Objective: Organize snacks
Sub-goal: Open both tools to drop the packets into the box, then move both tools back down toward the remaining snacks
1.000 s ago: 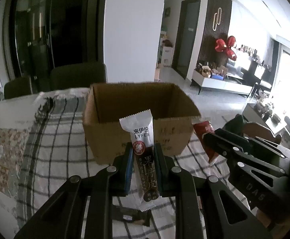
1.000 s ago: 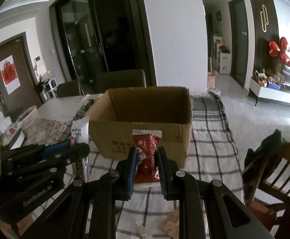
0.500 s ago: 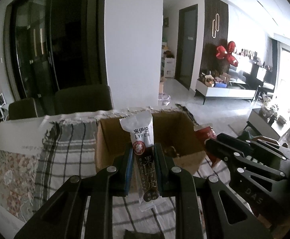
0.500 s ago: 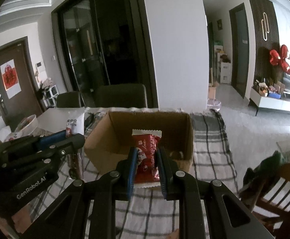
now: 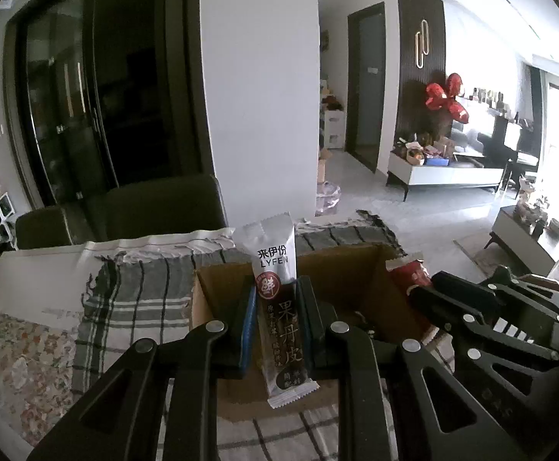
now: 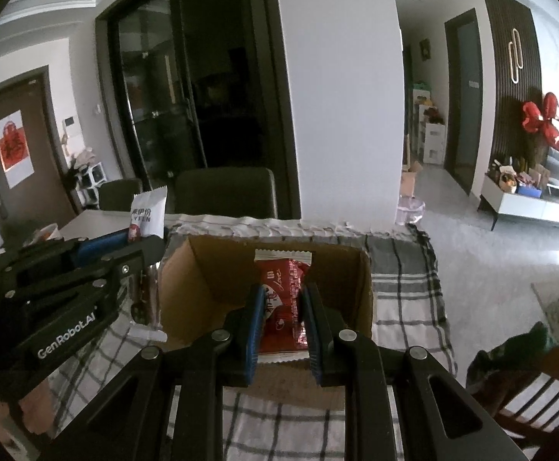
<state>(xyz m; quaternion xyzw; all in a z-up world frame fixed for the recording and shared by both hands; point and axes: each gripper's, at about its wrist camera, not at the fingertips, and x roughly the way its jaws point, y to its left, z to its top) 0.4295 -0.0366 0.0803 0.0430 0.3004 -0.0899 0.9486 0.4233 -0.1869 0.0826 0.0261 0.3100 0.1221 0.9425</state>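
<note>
checked cloth covers the desk (image 6: 406, 299), and an open cardboard box (image 6: 202, 269) sits on it near the far edge, dark chairs behind. the left gripper (image 5: 275, 326) is pinching a long lyfen fruit-leather bar (image 5: 277, 299), white on top and brown below, held upright at its middle; it hangs over the box's near-left part, by the look of the left wrist view. the right gripper (image 6: 279, 322) is pinching a red snack packet (image 6: 283, 299) by its sides, upright too, above the box's open mouth toward the near wall. both snacks are in the air, not touching the cardboard as far as i can tell. the two grippers stand just beside each other, left one at the box's left corner.

the step in hand seems to be dropping both into the box. to do it well, i would bring each one lower inside the walls before spreading the fingers, so the light wrappers fall flat and do not catch on the rim. keep the grippers apart so they don't knock. the box floor is mostly hidden; something small and dark lies there, unclear what.
</note>
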